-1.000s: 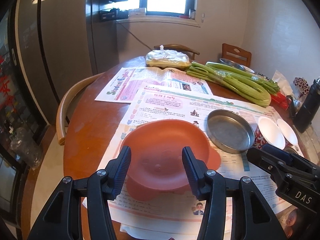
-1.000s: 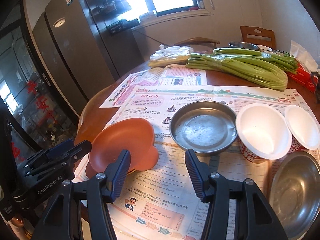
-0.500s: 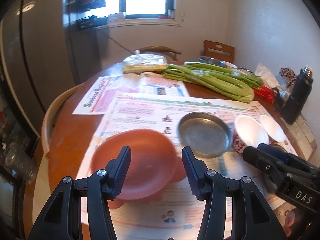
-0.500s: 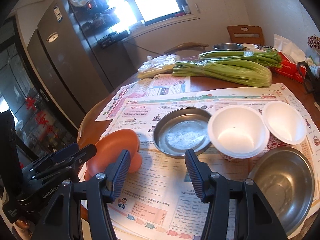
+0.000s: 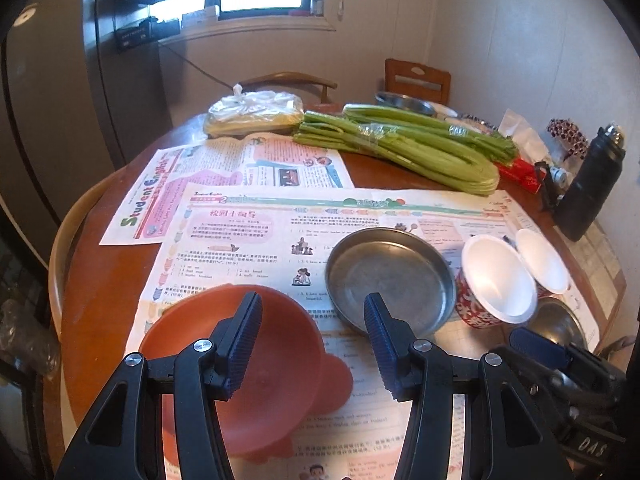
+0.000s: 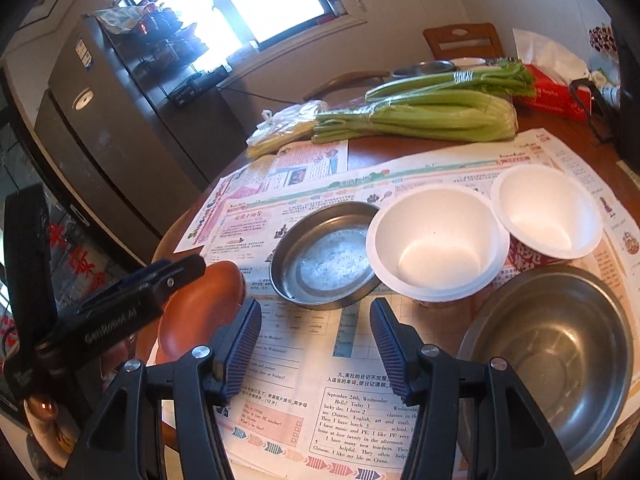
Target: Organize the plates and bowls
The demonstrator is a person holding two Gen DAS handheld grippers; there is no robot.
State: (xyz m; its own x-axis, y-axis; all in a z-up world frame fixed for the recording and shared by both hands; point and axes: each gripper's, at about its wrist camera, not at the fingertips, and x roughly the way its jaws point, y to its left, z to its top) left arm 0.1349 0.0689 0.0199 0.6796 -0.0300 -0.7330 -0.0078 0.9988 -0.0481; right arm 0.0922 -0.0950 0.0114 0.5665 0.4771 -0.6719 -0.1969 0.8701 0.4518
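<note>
- Since a second ago the left gripper [image 5: 312,344] has backed away rightward off the orange plate [image 5: 240,364], fingers spread, empty.
- Right gripper [image 6: 316,346] also gaping, holding nothing.
- Beyond the orange plate: steel plate [image 6: 324,256], then white bowls [image 6: 436,236] — nothing stacked yet.

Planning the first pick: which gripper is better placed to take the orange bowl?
Left, probably. The left gripper is open with the orange bowl right below its fingers. The right gripper, also open, faces newspaper nearer the metal plate and foam bowls; the orange bowl sits off to its left.
</note>
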